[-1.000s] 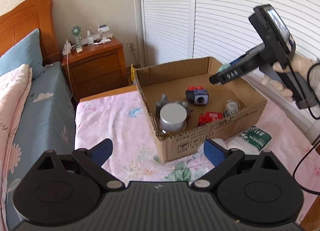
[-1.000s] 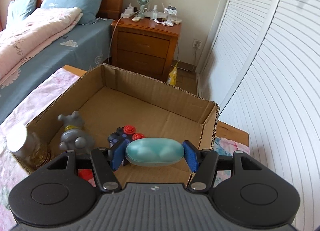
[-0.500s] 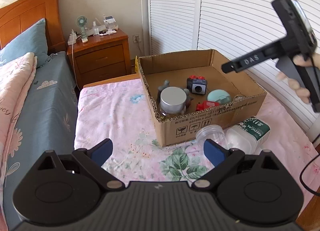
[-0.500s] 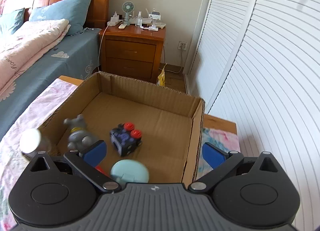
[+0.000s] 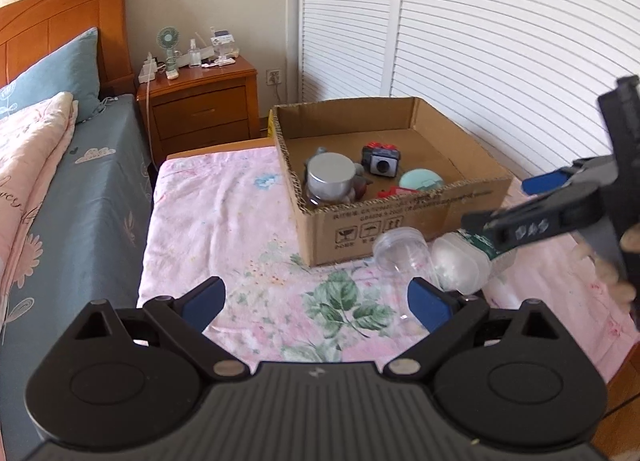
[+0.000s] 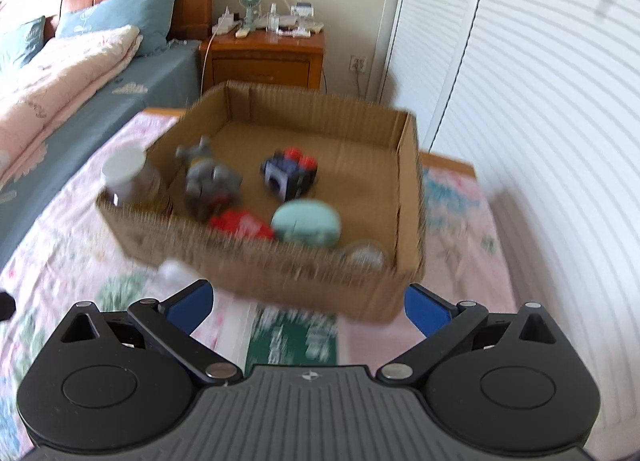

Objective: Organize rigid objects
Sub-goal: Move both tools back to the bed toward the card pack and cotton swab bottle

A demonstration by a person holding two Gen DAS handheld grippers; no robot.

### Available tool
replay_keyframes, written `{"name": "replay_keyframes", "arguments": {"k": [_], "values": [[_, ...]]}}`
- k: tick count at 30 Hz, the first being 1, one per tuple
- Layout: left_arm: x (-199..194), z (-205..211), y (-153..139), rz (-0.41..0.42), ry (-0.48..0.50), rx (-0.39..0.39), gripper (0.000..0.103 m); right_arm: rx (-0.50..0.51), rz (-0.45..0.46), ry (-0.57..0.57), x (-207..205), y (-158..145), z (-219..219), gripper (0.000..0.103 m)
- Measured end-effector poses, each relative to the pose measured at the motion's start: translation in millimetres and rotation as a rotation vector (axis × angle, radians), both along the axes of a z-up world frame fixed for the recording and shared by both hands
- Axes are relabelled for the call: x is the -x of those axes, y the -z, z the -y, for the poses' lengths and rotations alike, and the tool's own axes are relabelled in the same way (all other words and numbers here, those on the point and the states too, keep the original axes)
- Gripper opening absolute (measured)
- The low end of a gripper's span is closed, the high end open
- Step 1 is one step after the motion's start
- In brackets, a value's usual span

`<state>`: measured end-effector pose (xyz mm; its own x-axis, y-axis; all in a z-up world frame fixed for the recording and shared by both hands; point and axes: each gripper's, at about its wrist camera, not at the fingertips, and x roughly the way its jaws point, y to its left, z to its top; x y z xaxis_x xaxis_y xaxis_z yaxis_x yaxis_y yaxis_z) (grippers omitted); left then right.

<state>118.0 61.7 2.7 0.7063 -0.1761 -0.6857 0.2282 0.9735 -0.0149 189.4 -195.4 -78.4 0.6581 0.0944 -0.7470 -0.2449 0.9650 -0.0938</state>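
White louvred doors fill the right of both frames, and a wooden nightstand (image 5: 200,101) stands at the upper left beside the blue bed (image 5: 80,201). My cardboard box (image 5: 404,217) sits on the pink floral surface (image 5: 216,229), centre of the frame. Inside it, near the front wall, lies the mint green case (image 6: 306,223), with a red toy (image 6: 240,223) just left of it, a dark cube with red knobs (image 6: 290,177) behind, a grey figure (image 6: 208,181) and a silver-lidded jar (image 5: 331,181) in the left corner. Outside the box, at its front, a clear plastic jar (image 5: 400,255) and a white container with a green label (image 5: 460,265) lie on their sides.

My right hand-held gripper (image 6: 308,305) is spread wide and empty, having just been opening; the green label shows blurred below it. My left hand-held gripper (image 5: 318,301) is wide too, empty over the surface.
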Motion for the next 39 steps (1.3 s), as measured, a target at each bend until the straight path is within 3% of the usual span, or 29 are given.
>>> {"name": "replay_keyframes", "arguments": {"k": [9, 16, 23, 32, 39], "values": [[8, 15, 9, -0.015, 0.065, -0.018, 0.100, 0.085, -0.047, 0.033, 4, 41, -12, 0.103], [7, 31, 18, -0.045, 0.122, 0.006, 0.101, 0.011, -0.070, 0.092, 3, 47, 16, 0.103], [10, 62, 32, -0.063, 0.206, -0.038, 0.101, -0.025, -0.118, 0.139, 7, 64, 47, 0.103], [17, 99, 61, -0.188, 0.306, -0.064, 0.101, -0.055, -0.093, 0.108, 14, 69, 54, 0.103], [17, 116, 81, -0.258, 0.306, -0.098, 0.095, -0.060, -0.074, 0.084, 18, 70, 57, 0.103]]}}
